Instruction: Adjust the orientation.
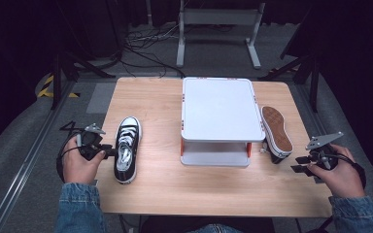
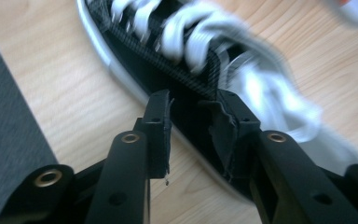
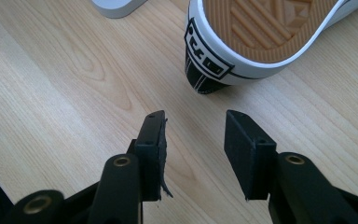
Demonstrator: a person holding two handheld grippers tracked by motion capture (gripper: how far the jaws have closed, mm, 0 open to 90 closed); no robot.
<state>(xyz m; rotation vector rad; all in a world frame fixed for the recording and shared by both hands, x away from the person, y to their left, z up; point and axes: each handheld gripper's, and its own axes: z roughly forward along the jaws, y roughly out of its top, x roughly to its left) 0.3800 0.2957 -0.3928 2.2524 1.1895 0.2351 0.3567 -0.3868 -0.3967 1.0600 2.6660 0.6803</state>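
A: Where does the left hand-held gripper (image 1: 108, 152) sit?

B: At the left side of the table (image 1: 165, 191), in the person's left hand (image 1: 80, 162). In the left gripper view its jaws stand a narrow gap apart, and the black canvas side of the upright sneaker (image 2: 205, 60) lies in that gap, near the heel end. The picture is blurred there, so I cannot tell whether the pads (image 2: 161, 133) actually press the canvas.

A: And what lies beyond that hand-held gripper?

B: The sneaker's white laces and toe cap run away from the jaws. Further across the table stands the white two-level rack (image 1: 222, 109) with orange posts.

A: The right hand-held gripper (image 1: 298, 164)?

B: Held in the right hand (image 1: 337, 172) at the table's right edge, jaws wide apart, nothing between them. In the right gripper view bare wood shows in the gap.

A: What is ahead of it?

B: The second sneaker (image 3: 261, 35), just beyond the jaw tips and apart from them, lying with its tan sole showing, heel end nearest, just beside the rack.
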